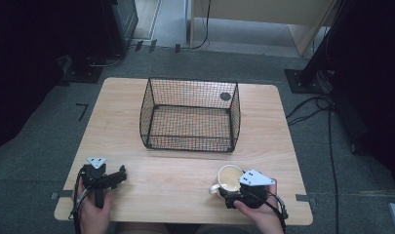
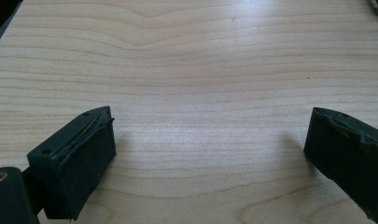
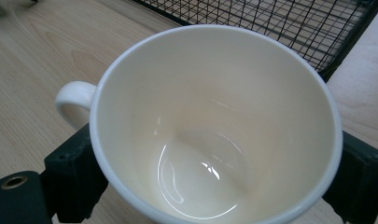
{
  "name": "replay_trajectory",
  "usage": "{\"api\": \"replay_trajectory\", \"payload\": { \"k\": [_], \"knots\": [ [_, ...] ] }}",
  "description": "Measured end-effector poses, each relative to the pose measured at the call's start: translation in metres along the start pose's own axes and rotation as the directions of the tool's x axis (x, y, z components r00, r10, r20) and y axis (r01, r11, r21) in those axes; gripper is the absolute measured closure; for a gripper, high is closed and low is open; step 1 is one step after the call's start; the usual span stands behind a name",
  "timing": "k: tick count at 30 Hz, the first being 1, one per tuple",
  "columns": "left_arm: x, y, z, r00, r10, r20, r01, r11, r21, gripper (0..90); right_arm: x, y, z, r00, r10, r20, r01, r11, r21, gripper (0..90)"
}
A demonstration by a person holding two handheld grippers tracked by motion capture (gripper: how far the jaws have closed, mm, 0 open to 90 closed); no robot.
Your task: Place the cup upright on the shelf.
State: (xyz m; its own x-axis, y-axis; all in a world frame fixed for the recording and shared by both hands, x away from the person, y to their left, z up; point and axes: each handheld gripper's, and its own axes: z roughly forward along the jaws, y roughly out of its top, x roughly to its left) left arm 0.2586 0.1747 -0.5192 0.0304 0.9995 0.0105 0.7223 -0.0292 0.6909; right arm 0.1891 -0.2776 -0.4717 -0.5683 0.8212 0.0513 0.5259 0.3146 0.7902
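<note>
A white cup (image 1: 229,178) with a handle on its left sits near the table's front right edge. My right gripper (image 1: 230,189) is shut on it, one black jaw pressed to each side of the cup (image 3: 214,116), which is empty inside. Its handle (image 3: 72,100) sticks out past the left jaw. My left gripper (image 1: 120,175) rests at the front left of the table, pointing right. Seen from the left gripper view, the left gripper (image 2: 210,128) is open wide with only bare wood between the jaws.
A black wire basket (image 1: 192,81), empty, stands at the middle back of the wooden table (image 1: 175,165); its near corner (image 3: 280,18) is just beyond the cup. Cables (image 1: 312,109) and a black stand base (image 1: 302,80) lie on the floor to the right.
</note>
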Motion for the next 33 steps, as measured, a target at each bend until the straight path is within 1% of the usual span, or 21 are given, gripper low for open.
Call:
{"api": "replay_trajectory", "payload": {
  "k": [4,10,12,13,16,17,19,22,23,25,27,28,29,30,33],
  "knots": [
    [0.000,0.000,0.000,1.0000,0.000,0.000,0.000,1.0000,0.000,2.2,-0.001,0.005,-0.003,1.0000,-0.003,0.000,0.003,1.0000,-0.007,8.5],
    [0.000,0.000,0.000,1.0000,-0.001,0.000,0.001,1.0000,0.000,2.2,-0.001,0.018,-0.007,1.0000,0.003,0.006,-0.003,0.9996,-0.027,8.5],
    [0.000,0.000,0.000,1.0000,-0.001,0.000,0.001,1.0000,0.000,2.2,0.000,0.026,-0.007,1.0000,-0.001,0.007,0.001,0.9993,-0.036,8.5],
    [0.000,0.000,0.000,1.0000,0.000,0.000,0.000,1.0000,0.000,2.2,0.000,0.026,-0.007,1.0000,-0.001,0.007,0.001,0.9993,-0.036,8.5],
    [0.000,0.000,0.000,1.0000,0.000,0.000,0.000,1.0000,0.000,2.2,0.001,0.034,-0.007,1.0000,-0.008,0.005,0.008,0.9991,-0.042,8.5],
    [0.000,0.000,0.000,1.0000,0.000,0.000,0.000,1.0000,0.000,2.2,0.002,0.040,-0.006,0.9999,-0.015,0.006,0.015,0.9990,-0.041,8.5],
    [0.000,0.000,0.000,1.0000,0.000,0.000,0.000,1.0000,0.000,2.2,0.003,0.042,-0.006,0.9998,-0.018,0.006,0.018,0.9989,-0.043,8.5],
    [0.000,0.000,0.000,1.0000,0.000,0.000,0.000,1.0000,0.000,2.2,0.004,0.053,-0.005,0.9998,-0.018,0.002,0.018,0.9987,-0.047,8.5],
    [0.000,0.000,0.000,1.0000,0.000,0.000,0.000,1.0000,0.000,2.2,0.004,0.053,-0.005,0.9998,-0.018,0.002,0.018,0.9987,-0.047,8.5],
    [0.000,0.000,0.000,1.0000,0.000,0.000,0.000,1.0000,0.000,2.2,0.004,0.060,-0.004,0.9998,-0.020,-0.003,0.019,0.9986,-0.050,8.5],
    [0.000,0.000,0.000,1.0000,0.000,0.000,0.000,1.0000,0.000,2.2,0.005,0.063,-0.004,0.9998,-0.022,-0.003,0.022,0.9985,-0.050,8.5],
    [0.000,0.000,0.000,1.0000,0.000,0.000,0.000,1.0000,0.000,2.2,0.005,0.069,-0.003,0.9996,-0.027,-0.003,0.027,0.9984,-0.050,8.5],
    [0.000,0.000,0.000,1.0000,0.000,0.000,0.000,1.0000,0.000,2.2,0.005,0.069,-0.003,0.9996,-0.027,-0.003,0.027,0.9984,-0.050,8.5],
    [0.000,0.000,0.000,1.0000,-0.001,0.000,0.001,1.0000,-0.001,2.2,0.006,0.074,-0.002,0.9995,-0.032,-0.006,0.032,0.9980,-0.055,8.5],
    [0.000,0.000,0.000,1.0000,-0.001,0.000,0.001,1.0000,-0.001,2.2,0.007,0.083,-0.001,0.9992,-0.039,-0.008,0.039,0.9976,-0.057,8.5]
  ]
}}
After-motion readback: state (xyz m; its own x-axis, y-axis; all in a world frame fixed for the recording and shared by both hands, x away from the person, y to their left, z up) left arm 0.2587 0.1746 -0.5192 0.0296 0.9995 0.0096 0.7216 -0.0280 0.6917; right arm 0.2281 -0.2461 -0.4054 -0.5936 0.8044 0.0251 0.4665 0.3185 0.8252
